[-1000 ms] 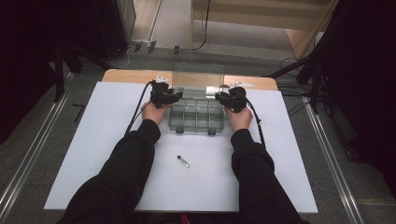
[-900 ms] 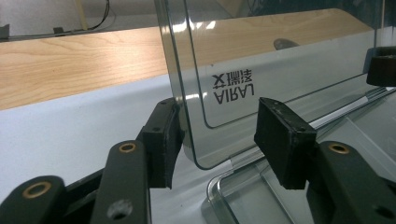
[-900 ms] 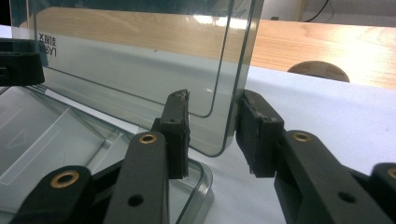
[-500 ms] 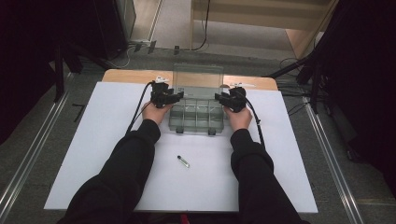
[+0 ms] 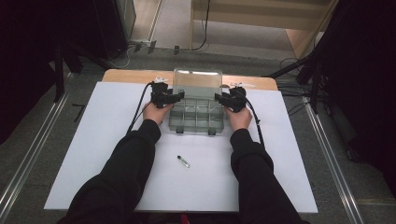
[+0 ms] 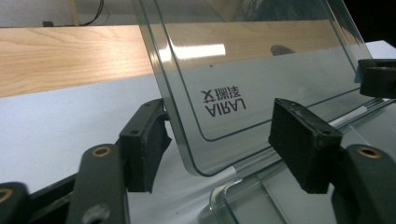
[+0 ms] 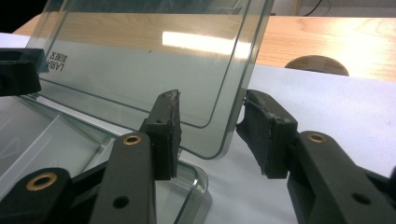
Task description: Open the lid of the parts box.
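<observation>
A: What is hard to make out?

B: The clear plastic compartment box (image 5: pixel 196 114) on the white tabletop (image 5: pixel 93 140) sits between the 2 hand-held grippers, and its cells are too small and glassy in the high view to tell whether anything lies in them. In the left gripper view the box base is cut off at the bottom edge. The printed lettering on the transparent hinged lid (image 6: pixel 243 70) reads mirrored there.

A: And the lid itself?

B: It stands raised, tilted back from the base, its 2 lower corners each between a pair of jaws.

A: The left hand-held gripper (image 6: pixel 219 140)?

B: Its jaws have just been opening. The lid's rounded corner stands in the gap close to 1 pad, but I see daylight on both sides, widest at the other pad, so it grips nothing.

A: The right hand-held gripper (image 7: pixel 210 126)?

B: Also just been opening. The lid's other corner sits between its pads with a gap on each side, so nothing is clamped. Part of the opposite gripper's black jaw shows at the far edge of each gripper view.

A: Anything else on the tabletop?

B: A small dark pen-like stick (image 5: pixel 183 161) lies well behind both grippers, toward the person, between the 2 black sleeves. What it is I cannot tell.
</observation>
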### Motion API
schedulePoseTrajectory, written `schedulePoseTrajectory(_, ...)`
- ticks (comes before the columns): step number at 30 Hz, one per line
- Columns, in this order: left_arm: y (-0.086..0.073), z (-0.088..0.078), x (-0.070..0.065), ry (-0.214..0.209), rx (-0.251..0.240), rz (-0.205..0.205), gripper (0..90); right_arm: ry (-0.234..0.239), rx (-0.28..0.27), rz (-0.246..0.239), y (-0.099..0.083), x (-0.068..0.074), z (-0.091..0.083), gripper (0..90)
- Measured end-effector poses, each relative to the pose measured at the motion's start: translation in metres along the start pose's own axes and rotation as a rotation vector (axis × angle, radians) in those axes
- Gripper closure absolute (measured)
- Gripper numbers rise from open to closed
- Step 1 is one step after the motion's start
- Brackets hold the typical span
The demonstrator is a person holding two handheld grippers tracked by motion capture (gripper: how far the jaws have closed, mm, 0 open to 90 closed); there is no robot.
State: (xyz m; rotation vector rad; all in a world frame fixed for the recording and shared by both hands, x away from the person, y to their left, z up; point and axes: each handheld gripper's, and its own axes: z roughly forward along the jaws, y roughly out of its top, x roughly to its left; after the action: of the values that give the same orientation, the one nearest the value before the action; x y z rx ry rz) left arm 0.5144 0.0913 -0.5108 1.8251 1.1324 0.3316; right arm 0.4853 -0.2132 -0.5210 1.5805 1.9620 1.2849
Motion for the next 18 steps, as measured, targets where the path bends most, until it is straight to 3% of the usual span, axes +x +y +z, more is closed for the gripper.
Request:
schedulePoseTrajectory(4,0.002,-0.003,0.0,-0.002,0.013,0.005,34.1,-0.001,0.007,0.015,0.001,0.002,-0.001,47.5)
schedulePoseTrajectory(8,0.005,-0.01,0.003,-0.02,0.039,0.005,31.4,-0.007,0.019,-0.016,0.004,0.009,-0.006,38.7)
schedulePoseTrajectory(14,0.01,-0.024,-0.002,-0.04,0.088,0.035,31.3,0.047,0.016,-0.042,0.007,0.019,-0.021,32.7)
schedulePoseTrajectory(18,0.014,-0.036,-0.004,-0.084,0.064,0.028,31.3,0.107,0.027,-0.034,0.01,0.023,-0.03,28.1)
